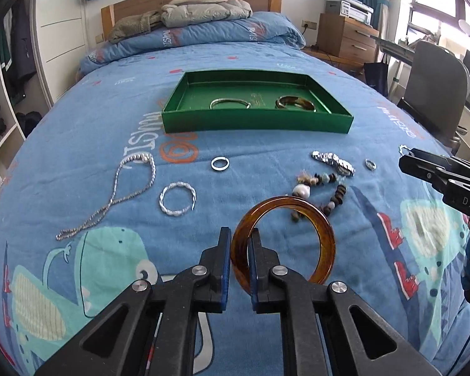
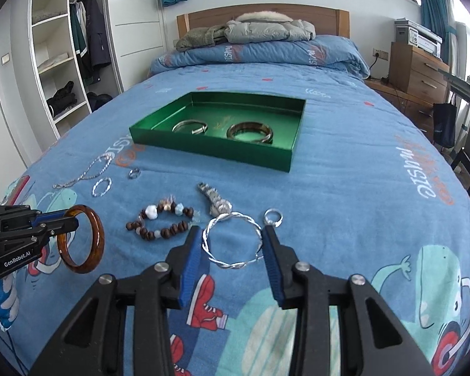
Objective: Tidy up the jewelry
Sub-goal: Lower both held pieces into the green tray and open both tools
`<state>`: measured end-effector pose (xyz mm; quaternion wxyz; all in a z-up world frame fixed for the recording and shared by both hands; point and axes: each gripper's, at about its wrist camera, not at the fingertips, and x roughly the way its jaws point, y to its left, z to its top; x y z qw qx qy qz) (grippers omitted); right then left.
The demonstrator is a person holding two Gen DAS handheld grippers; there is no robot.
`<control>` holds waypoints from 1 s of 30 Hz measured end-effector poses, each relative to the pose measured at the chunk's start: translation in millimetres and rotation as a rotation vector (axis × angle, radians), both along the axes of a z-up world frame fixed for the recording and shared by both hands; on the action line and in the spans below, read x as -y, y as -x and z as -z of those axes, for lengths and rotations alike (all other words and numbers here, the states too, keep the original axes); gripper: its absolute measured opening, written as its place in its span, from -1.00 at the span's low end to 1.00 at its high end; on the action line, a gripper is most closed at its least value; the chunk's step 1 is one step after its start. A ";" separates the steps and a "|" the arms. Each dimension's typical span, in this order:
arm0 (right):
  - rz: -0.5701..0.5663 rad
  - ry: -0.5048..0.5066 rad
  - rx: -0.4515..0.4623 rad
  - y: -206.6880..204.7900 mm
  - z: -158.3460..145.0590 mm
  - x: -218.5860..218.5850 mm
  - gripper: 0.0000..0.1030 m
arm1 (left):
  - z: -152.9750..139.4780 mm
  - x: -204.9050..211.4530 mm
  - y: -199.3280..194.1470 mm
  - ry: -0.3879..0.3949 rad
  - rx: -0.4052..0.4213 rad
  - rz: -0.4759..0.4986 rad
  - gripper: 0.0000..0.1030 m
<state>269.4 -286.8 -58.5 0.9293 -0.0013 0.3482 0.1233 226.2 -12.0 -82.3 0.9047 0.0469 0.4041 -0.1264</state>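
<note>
The left gripper [image 1: 239,244] pinches a shiny brown bangle [image 1: 297,235]. The right gripper [image 2: 232,244] is wide open around a twisted silver bangle [image 2: 233,241]. Two bangles sit in the green tray [image 2: 159,136].

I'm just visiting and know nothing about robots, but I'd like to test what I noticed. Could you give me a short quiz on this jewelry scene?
1. True or false: the green tray already holds three bangles.
2. What are the jaws of the left gripper closed on? A) a watch B) an amber bangle C) a chain
3. Fill in the blank: the beaded bracelet is not in the tray; it lies on the blue ____.

Key: 1 false, it holds two; 2 B; 3 bedspread.
</note>
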 end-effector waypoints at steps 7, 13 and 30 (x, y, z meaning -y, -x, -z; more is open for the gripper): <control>0.034 -0.022 0.117 -51.9 -62.1 12.1 -0.29 | -52.9 -1.8 -76.3 0.043 0.082 -0.057 -0.80; 0.049 -0.057 0.135 -125.7 -85.3 8.2 -0.29 | -67.2 1.4 -166.1 0.062 0.075 -0.128 -0.80; 0.123 -0.060 -0.182 -295.1 19.4 -16.2 -0.29 | 18.0 23.7 -309.2 -0.042 -0.107 -0.238 -0.80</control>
